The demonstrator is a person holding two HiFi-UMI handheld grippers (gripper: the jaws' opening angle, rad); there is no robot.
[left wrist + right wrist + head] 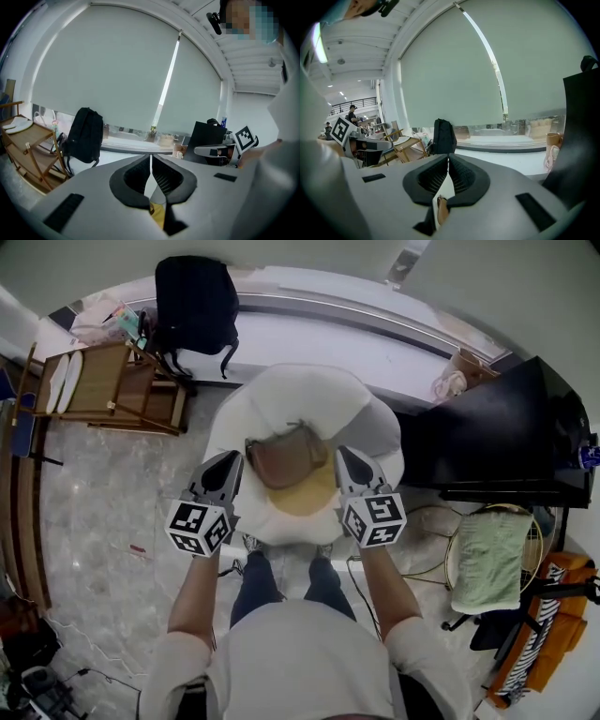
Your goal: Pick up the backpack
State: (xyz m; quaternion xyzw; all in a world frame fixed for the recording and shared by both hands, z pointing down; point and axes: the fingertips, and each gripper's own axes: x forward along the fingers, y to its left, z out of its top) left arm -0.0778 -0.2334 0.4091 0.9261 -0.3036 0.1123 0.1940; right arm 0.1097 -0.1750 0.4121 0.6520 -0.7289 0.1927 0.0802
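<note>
The black backpack (pixel 194 306) stands upright against the window ledge at the far left of the room, well away from both grippers. It also shows in the left gripper view as the backpack (pixel 84 135) left of centre, and small in the right gripper view as the backpack (pixel 443 136). My left gripper (pixel 233 458) (pixel 150 157) is shut with nothing between its jaws. My right gripper (pixel 342 453) (pixel 448 157) is shut and empty too. Both are held side by side over a white beanbag seat (pixel 281 395).
A brown bag (pixel 286 457) and a yellow cushion (pixel 305 498) lie on the beanbag between the grippers. A wooden folding chair (pixel 103 385) stands beside the backpack. A black desk (pixel 506 437) and a stool with a green towel (pixel 487 559) are at right. Cables cross the marble floor (pixel 103 512).
</note>
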